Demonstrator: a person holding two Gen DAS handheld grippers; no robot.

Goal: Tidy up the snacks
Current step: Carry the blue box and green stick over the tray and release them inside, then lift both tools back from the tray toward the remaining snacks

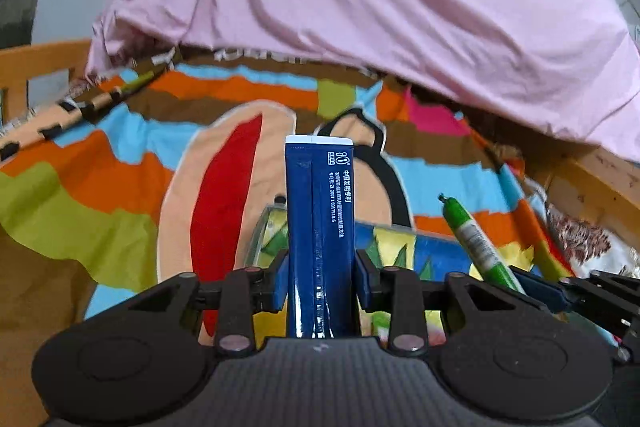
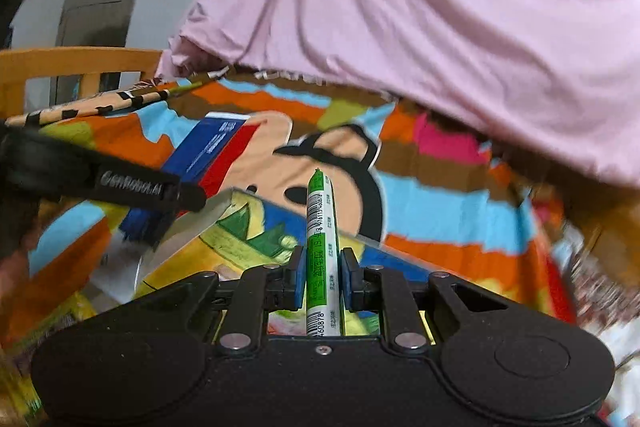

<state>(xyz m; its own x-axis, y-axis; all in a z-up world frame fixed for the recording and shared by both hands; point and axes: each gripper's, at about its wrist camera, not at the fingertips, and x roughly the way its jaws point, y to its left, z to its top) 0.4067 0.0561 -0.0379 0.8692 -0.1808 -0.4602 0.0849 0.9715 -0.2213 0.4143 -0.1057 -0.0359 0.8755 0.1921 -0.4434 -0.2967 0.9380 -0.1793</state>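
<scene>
Left claw [image 1: 321, 277] grips a dark blue carton [image 1: 320, 227], right claw [image 2: 322, 277] a green-and-white sausage stick [image 2: 321, 239]; both point lengthwise over the clear box [image 2: 216, 215] below.

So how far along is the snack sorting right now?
Midway at best. Nothing visibly stowed yet. In hand: the left gripper is shut on a blue snack packet, the right gripper on a green sausage stick. Both hang over the clear-walled box on the cartoon bedsheet; both remain to be set down.
</scene>
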